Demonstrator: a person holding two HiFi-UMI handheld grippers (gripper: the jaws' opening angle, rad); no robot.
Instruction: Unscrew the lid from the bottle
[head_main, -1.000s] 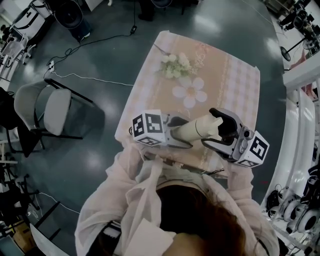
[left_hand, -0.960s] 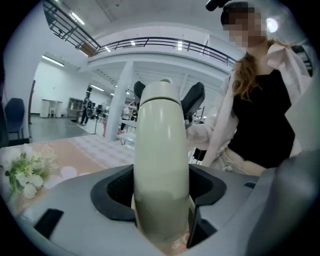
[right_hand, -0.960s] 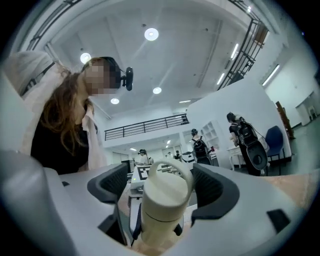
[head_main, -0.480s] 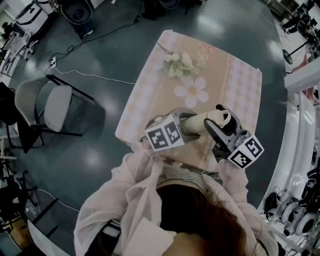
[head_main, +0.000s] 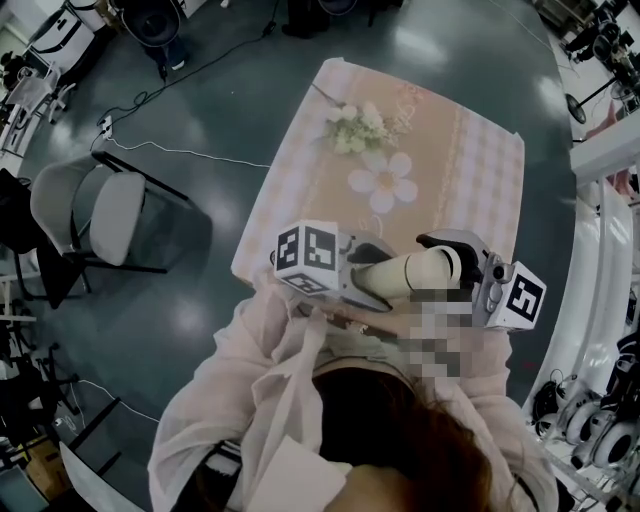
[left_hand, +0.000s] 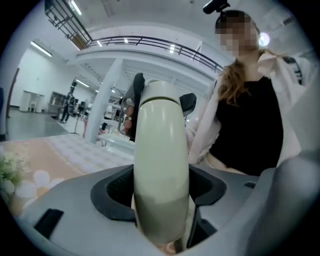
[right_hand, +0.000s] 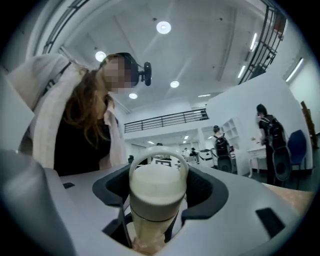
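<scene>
A cream bottle (head_main: 400, 274) is held level above the near table edge, between my two grippers. My left gripper (head_main: 372, 272) is shut on its body; in the left gripper view the bottle (left_hand: 160, 165) fills the gap between the dark pads. The lid (right_hand: 157, 186), with a thin loop handle over it, points at my right gripper (head_main: 456, 266). That gripper's jaws are closing on the lid, and their pads touch both of its sides. In the head view a mosaic patch hides the lower jaw.
The table has a pink checked cloth (head_main: 485, 165). On it lie a bunch of pale flowers (head_main: 352, 128) and a flower-shaped mat (head_main: 380, 184). A grey chair (head_main: 90, 225) and cables (head_main: 180, 152) are on the floor at the left. Other people stand far off.
The bottle and both grippers swung a little right and tilted, then came back to level. The right gripper has rolled round the lid end, and its marker cube now sits further right.
</scene>
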